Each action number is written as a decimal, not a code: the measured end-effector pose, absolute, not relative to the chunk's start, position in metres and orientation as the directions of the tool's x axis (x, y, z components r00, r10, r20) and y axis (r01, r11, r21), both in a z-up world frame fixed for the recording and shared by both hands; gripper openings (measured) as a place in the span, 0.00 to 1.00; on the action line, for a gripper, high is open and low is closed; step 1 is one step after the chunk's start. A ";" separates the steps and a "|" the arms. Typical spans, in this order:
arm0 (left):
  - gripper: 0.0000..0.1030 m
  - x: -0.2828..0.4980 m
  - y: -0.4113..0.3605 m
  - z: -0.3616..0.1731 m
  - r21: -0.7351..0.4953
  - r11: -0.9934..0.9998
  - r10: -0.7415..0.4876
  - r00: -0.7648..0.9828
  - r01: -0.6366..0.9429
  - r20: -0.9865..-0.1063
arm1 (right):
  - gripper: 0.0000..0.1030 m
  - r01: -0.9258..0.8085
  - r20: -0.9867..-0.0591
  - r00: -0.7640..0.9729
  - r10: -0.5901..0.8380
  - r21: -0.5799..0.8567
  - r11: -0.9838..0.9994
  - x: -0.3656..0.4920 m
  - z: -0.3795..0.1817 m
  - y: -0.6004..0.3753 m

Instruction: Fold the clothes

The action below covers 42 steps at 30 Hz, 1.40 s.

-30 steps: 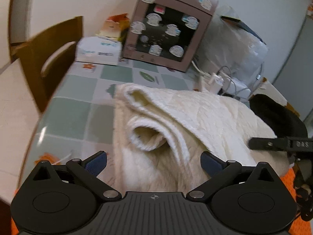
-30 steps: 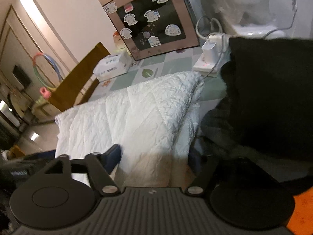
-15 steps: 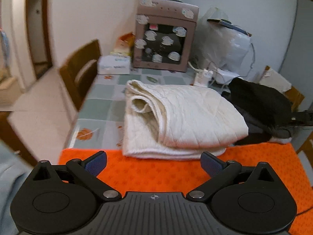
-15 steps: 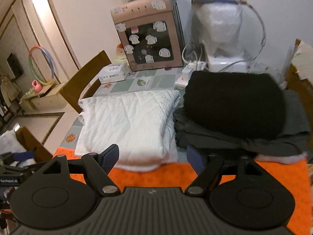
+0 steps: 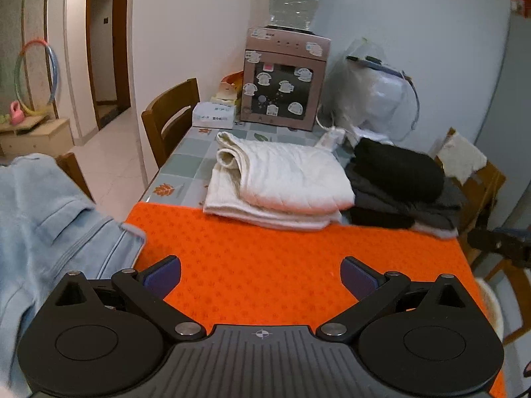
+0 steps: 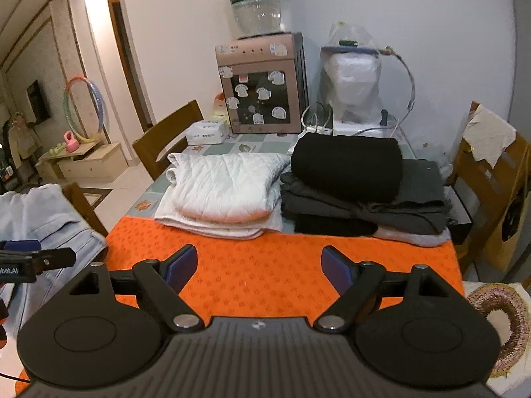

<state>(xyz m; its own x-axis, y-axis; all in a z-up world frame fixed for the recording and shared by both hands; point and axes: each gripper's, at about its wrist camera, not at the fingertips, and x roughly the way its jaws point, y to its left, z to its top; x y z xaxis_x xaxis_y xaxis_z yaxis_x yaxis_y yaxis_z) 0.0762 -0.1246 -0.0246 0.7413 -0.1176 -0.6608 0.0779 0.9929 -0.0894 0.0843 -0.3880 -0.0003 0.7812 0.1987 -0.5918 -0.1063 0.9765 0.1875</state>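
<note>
A folded white quilted garment [image 5: 278,182] [image 6: 225,189] lies on the table just beyond the orange mat [image 5: 282,265] [image 6: 282,272]. A stack of folded black and grey clothes [image 5: 398,185] [image 6: 361,189] sits to its right. A light blue garment [image 5: 43,229] [image 6: 43,219] hangs over a chair at the left. My left gripper [image 5: 260,273] is open and empty above the mat's near part. My right gripper [image 6: 259,265] is open and empty above the mat too.
A pink water dispenser [image 5: 285,89] [image 6: 262,96], a tissue box [image 5: 214,114] and a bagged appliance with cables [image 6: 355,89] stand at the table's back. Wooden chairs [image 5: 172,116] [image 6: 491,179] flank the table. A woven cushion [image 6: 501,325] lies at lower right.
Both grippers have pulled back from the folded white garment to the near side of the orange mat, open and empty throughout. The blue garment has come into view at left.
</note>
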 end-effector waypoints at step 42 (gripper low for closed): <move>1.00 -0.108 -0.223 -0.030 0.031 0.968 -0.162 0.713 0.250 -0.682 | 0.95 -0.026 -0.582 0.804 0.121 0.169 0.985 -0.132 -0.004 -0.411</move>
